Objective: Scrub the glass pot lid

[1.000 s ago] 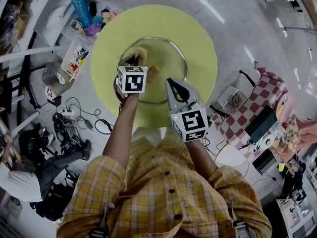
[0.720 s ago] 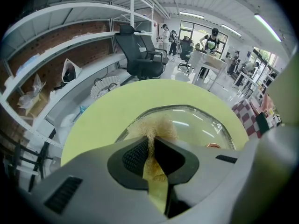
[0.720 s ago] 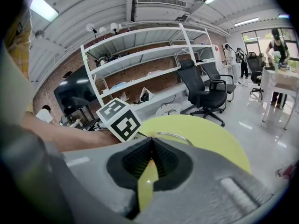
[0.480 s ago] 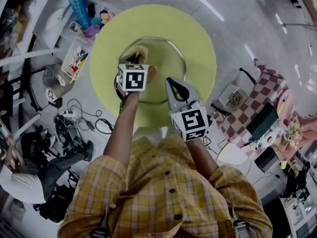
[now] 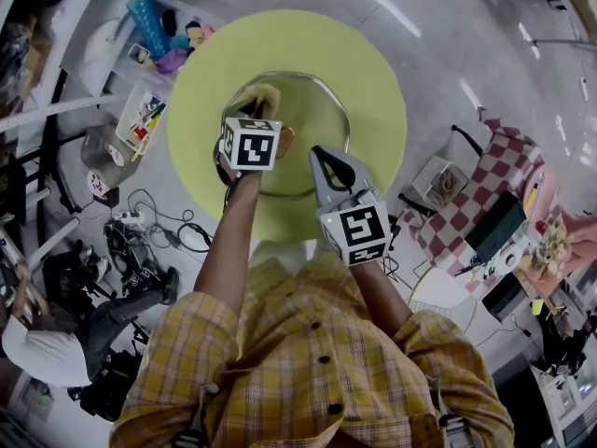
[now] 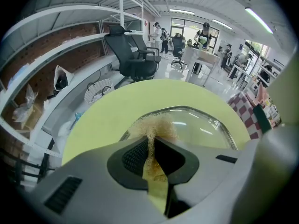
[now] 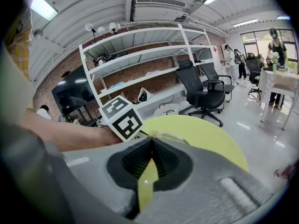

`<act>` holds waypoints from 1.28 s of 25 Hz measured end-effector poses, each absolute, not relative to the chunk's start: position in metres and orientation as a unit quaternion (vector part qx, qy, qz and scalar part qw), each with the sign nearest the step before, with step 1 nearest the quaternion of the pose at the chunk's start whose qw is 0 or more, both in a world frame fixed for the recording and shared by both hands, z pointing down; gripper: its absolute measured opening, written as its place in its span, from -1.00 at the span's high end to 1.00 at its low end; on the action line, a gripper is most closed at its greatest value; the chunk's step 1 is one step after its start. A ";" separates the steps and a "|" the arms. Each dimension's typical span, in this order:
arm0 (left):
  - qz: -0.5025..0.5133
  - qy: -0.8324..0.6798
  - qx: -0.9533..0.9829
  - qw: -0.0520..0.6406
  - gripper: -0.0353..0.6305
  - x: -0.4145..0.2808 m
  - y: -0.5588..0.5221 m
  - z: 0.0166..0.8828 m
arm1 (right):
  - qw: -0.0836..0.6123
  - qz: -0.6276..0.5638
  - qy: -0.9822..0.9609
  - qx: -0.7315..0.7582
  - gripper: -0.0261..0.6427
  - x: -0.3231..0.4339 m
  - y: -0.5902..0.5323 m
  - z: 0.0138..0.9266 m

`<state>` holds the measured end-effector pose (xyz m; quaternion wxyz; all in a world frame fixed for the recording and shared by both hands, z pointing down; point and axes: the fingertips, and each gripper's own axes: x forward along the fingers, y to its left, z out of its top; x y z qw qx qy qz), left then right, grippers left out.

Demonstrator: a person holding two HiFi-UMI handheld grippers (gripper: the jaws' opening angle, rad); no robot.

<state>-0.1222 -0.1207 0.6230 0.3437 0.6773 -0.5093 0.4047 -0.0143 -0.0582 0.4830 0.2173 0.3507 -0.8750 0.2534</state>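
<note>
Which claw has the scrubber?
The left claw: its jaws pinch the tan scrubber at the glass lid rim. The right claw is shut, empty.

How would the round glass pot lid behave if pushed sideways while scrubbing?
Lying rim-down on the smooth yellow-green round table, the round glass pot lid would probably slide, not tip. Glass suggests rigid, heavyish, breakable. The tan fibrous scrubber in the left gripper looks soft, so scratching seems unlikely.
</note>
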 end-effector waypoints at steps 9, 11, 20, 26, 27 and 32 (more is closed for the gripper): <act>0.418 -0.496 0.686 0.330 0.76 -0.115 -0.132 0.627 | 0.217 0.253 -0.871 0.360 0.93 -0.007 -0.064 0.487; 0.422 -0.493 0.688 0.324 0.76 -0.114 -0.135 0.627 | 0.213 0.252 -0.872 0.362 0.93 -0.007 -0.067 0.486; 0.439 -0.476 0.698 0.306 0.76 -0.108 -0.143 0.630 | 0.208 0.249 -0.872 0.366 0.93 -0.005 -0.068 0.486; 0.454 -0.459 0.707 0.290 0.76 -0.102 -0.149 0.632 | 0.207 0.249 -0.871 0.369 0.93 -0.002 -0.070 0.486; 0.455 -0.457 0.708 0.288 0.76 -0.102 -0.150 0.632 | 0.208 0.250 -0.871 0.368 0.93 -0.002 -0.070 0.486; 0.459 -0.450 0.712 0.282 0.76 -0.100 -0.157 0.634 | 0.203 0.251 -0.870 0.373 0.93 0.000 -0.074 0.483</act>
